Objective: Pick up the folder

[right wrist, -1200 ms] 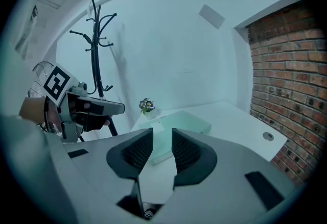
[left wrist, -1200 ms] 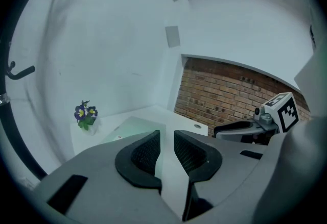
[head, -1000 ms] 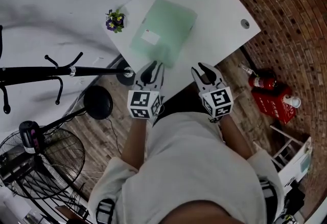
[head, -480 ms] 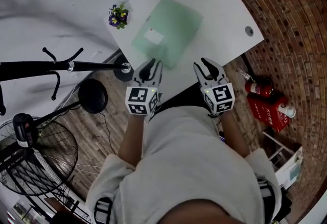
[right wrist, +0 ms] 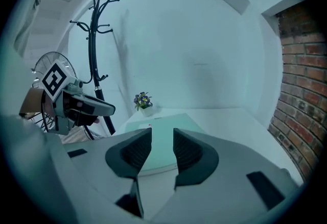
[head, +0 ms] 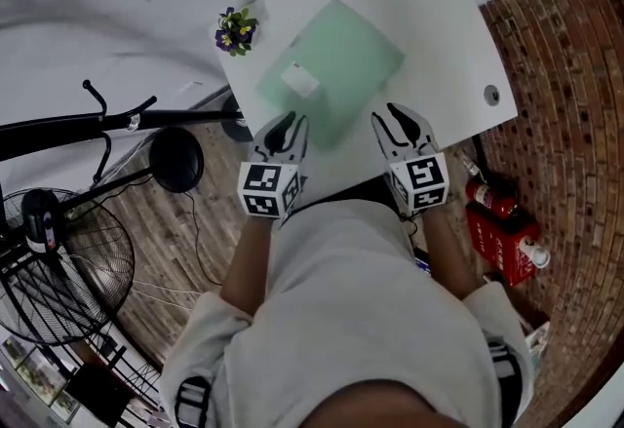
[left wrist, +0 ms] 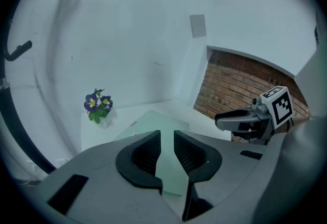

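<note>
Fingers (left wrist: 142,152) are gaping empty on left gripper (head: 289,126) and, just widening, right gripper (head: 398,118); folder (head: 341,60), likely light, slick, floppy, is wanting a near-edge pinch

White table (head: 441,15), green folder (head: 336,65), potted flowers (head: 235,30)

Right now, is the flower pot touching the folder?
Apart. Head view: bare white table shows between the flower pot and the nearest edge of the folder. The left gripper view shows the same gap.
</note>
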